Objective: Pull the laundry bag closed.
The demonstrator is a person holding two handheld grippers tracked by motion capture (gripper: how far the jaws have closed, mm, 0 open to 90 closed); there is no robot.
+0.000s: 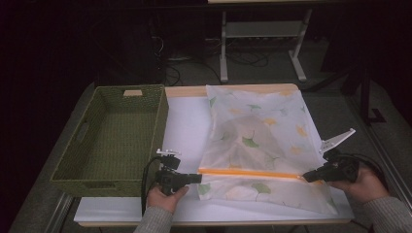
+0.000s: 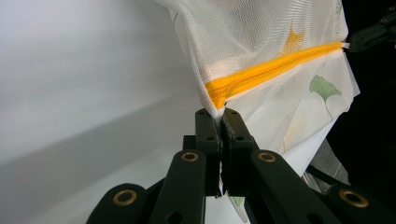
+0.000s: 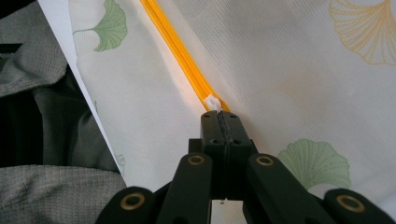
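Mesh laundry bag (image 1: 257, 131): flat on the white table (image 1: 187, 126), right of the green woven basket (image 1: 114, 138).
Left gripper (image 2: 221, 113): clamped on the bag's edge at the orange zipper (image 2: 271, 70) end.
Right gripper (image 3: 219, 117): pinched closed on what looks like the white zipper pull (image 3: 212, 101).

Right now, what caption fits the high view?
Two claws, left and right, pinch opposite ends of a mesh laundry bag's orange zipper.
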